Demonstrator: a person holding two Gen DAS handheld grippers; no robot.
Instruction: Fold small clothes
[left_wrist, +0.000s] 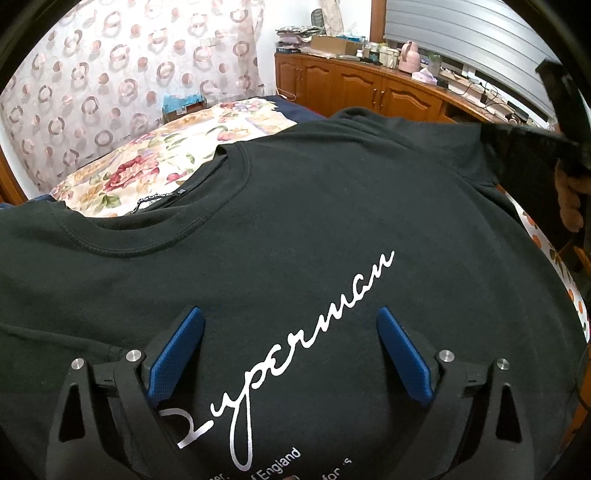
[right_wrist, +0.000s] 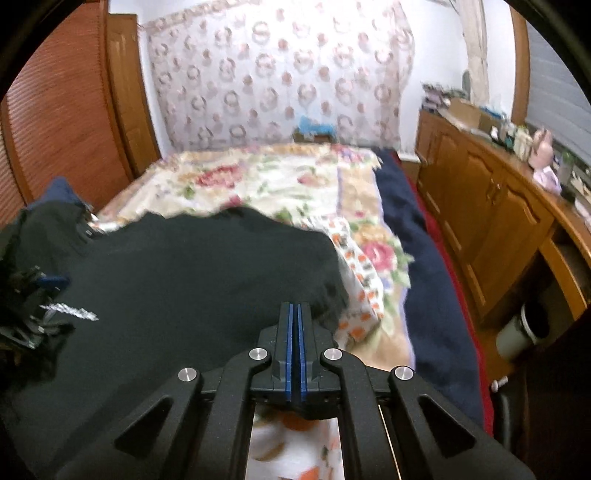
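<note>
The left gripper (left_wrist: 290, 317) hangs over the chest of a black T-shirt (left_wrist: 314, 206), its blue jaws spread wide on either side of the white script print (left_wrist: 291, 354), with nothing pressed between them. The T-shirt lies spread front-up on a bed covered by a floral bedspread (left_wrist: 147, 162); its round collar (left_wrist: 155, 236) sits beyond the print, toward the far end of the bed. At the T-shirt's right edge, the right gripper (right_wrist: 295, 306) has its jaws closed flat together; the right wrist view is blurred, and whether a fold of the black cloth is caught between them cannot be told. From the left wrist view a dark, lifted piece of the T-shirt's sleeve (left_wrist: 524, 147) shows by a person's hand (left_wrist: 570, 199) at the right edge. Beyond the T-shirt the bedspread runs on, with a navy blanket (right_wrist: 417, 236) along its right side. Right of the bed stands a wooden cabinet (right_wrist: 491, 206) with cluttered items on top, and behind the bed hangs a circle-patterned curtain (right_wrist: 273, 74).
</note>
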